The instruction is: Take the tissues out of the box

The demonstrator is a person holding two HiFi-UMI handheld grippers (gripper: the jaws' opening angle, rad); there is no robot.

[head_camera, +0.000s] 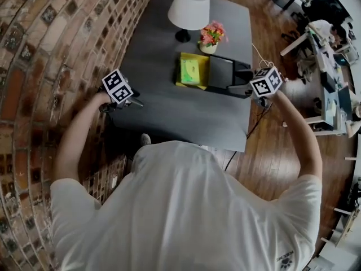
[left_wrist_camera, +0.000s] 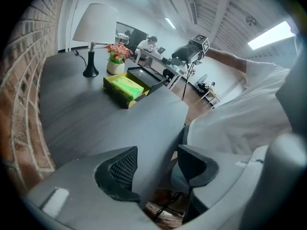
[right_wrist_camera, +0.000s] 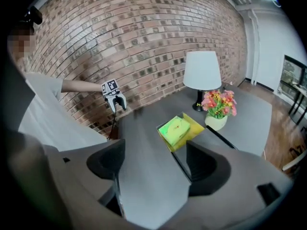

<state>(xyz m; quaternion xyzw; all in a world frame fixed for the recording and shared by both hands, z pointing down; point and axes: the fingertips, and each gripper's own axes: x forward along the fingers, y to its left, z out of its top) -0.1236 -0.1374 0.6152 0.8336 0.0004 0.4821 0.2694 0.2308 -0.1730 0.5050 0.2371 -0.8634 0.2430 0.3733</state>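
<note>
**White shirt, grey tools**

You wear a white short-sleeved T-shirt (head_camera: 186, 208) with a small dark print (head_camera: 286, 259). Your left gripper (left_wrist_camera: 156, 169) and right gripper (right_wrist_camera: 153, 164) are grey, each with 2 dark pads (left_wrist_camera: 122, 169) and 1 cube (head_camera: 117, 87) of black-and-white square markers.

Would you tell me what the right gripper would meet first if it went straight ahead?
Probably the bare table, just short of the box of tissues; depth is unclear.

On the grey table (head_camera: 169, 109), a box (head_camera: 192, 70), tray (head_camera: 221, 72), flowers (head_camera: 211, 36) and lamp (head_camera: 189, 10) are seen ahead of the right tool (right_wrist_camera: 153, 163), lamp farthest.
</note>
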